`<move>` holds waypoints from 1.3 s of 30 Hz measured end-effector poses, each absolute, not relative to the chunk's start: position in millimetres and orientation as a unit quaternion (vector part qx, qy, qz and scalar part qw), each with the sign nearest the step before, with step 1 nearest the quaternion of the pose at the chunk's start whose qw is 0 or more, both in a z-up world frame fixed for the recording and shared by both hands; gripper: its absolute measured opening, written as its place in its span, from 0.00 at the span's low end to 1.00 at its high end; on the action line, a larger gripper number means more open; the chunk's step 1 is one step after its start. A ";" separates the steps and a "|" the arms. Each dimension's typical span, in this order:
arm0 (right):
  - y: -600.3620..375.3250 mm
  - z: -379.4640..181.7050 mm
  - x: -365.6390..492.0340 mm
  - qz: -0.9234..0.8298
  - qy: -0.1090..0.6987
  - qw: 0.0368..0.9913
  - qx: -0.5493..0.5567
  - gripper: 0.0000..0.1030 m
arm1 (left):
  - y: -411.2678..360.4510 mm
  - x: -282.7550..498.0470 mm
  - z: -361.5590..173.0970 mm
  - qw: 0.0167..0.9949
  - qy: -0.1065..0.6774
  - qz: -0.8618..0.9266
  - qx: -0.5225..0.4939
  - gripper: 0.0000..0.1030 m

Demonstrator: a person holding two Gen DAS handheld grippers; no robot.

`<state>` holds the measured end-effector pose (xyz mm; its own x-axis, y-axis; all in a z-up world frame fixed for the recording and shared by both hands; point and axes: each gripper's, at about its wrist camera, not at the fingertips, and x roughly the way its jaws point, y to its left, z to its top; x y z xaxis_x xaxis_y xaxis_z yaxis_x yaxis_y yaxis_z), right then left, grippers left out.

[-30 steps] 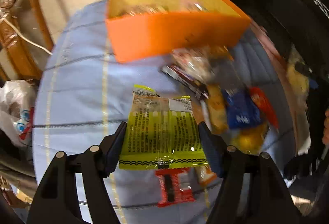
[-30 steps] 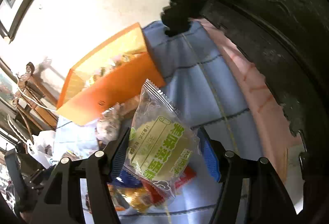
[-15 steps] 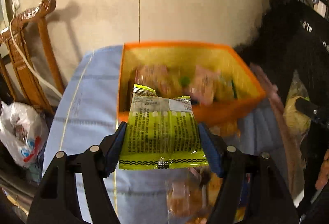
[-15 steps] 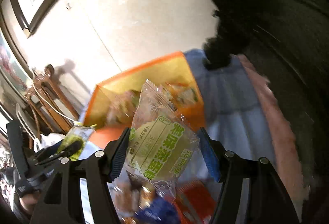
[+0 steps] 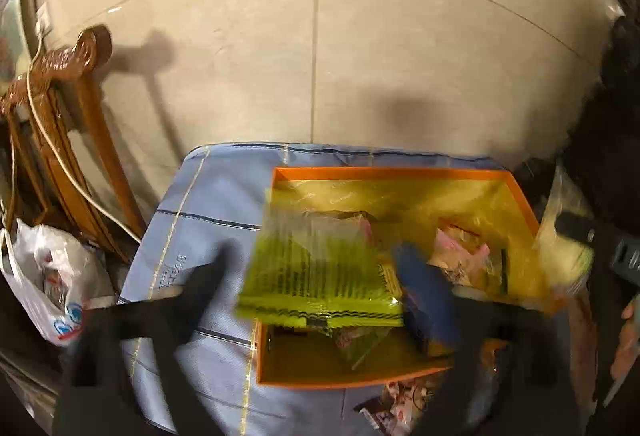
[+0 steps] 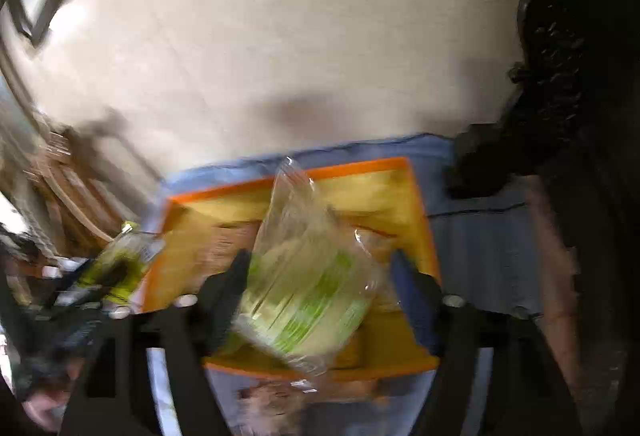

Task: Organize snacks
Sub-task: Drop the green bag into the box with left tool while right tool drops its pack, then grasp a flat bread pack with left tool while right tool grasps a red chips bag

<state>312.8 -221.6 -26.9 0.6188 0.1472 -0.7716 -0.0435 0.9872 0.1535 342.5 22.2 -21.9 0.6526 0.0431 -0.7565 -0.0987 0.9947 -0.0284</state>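
An orange box with a yellow inside stands on a blue checked cloth and holds several snack packets. My left gripper hovers over the box's near left part. Its jaws are opening, and a blurred yellow-green packet sits loose between them, clear of the left pad. My right gripper hangs over the same box. Its jaws are opening too. A clear packet with green print tilts between them, apart from the blue right pad.
Loose snacks lie on the cloth just in front of the box. A wooden chair and a white plastic bag stand to the left. Dark carved furniture rises on the right. A tiled wall lies beyond the table.
Both grippers have travelled from the snack pile to above the orange box. Their jaws have spread, and each packet, gripped before, now sits loose and blurred between the fingers.
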 end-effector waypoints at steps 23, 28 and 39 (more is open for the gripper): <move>-287.2 -204.3 118.0 0.127 0.575 0.785 0.194 0.73 | 40.0 157.9 -127.4 0.844 0.523 -0.118 0.014 0.96; -278.1 -176.8 105.8 0.117 0.560 0.804 0.161 0.66 | 14.7 153.9 -148.3 0.830 0.541 -0.135 0.028 0.96; -325.5 -129.1 83.5 0.087 0.507 0.832 0.208 0.66 | -38.0 157.8 -194.1 0.793 0.579 -0.162 0.095 0.96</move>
<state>83.5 -325.6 -129.1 0.4700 0.3557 -0.8078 0.0662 0.8984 0.4341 157.8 -38.0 -194.1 0.2773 -0.1471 -0.9495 0.3676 0.9293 -0.0366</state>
